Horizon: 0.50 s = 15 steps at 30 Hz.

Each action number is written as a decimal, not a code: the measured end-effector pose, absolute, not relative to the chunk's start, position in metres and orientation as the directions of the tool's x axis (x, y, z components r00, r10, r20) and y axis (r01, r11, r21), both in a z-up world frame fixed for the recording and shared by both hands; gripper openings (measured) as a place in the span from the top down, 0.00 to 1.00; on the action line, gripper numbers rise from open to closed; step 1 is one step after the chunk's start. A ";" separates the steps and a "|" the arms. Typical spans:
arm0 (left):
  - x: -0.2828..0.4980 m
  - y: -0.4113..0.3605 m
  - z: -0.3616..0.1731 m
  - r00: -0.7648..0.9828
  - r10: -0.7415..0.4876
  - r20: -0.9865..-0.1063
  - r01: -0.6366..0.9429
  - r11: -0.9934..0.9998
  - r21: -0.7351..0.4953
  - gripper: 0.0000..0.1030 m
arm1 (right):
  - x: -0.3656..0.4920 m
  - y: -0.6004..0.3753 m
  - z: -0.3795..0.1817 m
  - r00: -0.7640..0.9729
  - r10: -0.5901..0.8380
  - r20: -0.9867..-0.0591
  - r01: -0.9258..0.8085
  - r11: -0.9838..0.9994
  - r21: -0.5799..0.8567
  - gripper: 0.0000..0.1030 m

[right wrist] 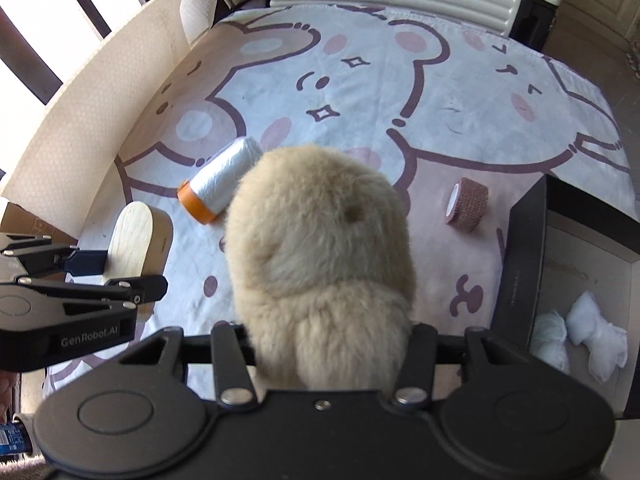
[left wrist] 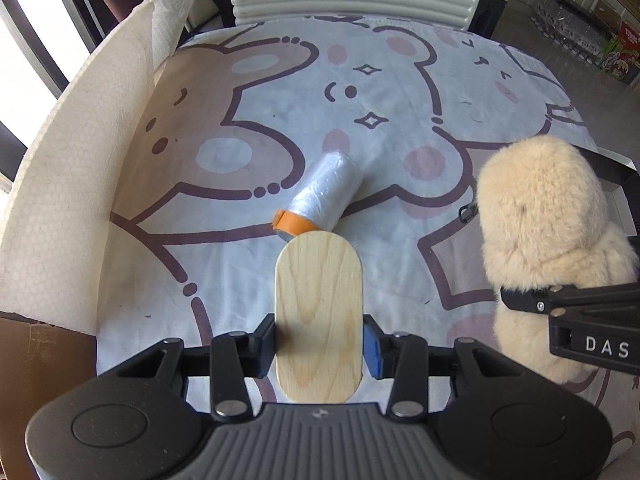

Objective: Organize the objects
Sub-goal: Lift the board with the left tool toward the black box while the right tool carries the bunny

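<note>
Gripping an oval wooden box [left wrist: 319,316] by its sides, the left gripper [left wrist: 319,346] holds it above the cartoon-print table [left wrist: 400,92]. The right gripper [right wrist: 334,350] has its jaws clamped on a fluffy beige toy [right wrist: 320,248]. A plastic-film roll [left wrist: 320,200] lies between them; a brown tape roll [right wrist: 467,205] sits near a black box [right wrist: 524,256].

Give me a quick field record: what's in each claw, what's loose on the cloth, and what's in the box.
left claw: shut on wooden oval box
right claw: shut on beige plush toy
loose on bear-print cloth: orange-capped plastic film roll, brown bandage roll
black box: two white bundles
</note>
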<state>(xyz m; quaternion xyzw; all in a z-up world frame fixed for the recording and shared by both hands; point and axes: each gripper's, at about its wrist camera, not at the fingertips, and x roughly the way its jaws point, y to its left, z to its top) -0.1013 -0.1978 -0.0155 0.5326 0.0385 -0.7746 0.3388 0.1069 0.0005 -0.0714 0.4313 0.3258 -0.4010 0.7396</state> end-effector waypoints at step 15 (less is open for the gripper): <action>-0.082 -0.148 0.027 -0.327 -0.551 -0.768 0.581 -0.758 0.297 0.57 | 0.068 0.043 -0.022 0.452 -0.484 -0.749 0.891 0.277 0.359 0.52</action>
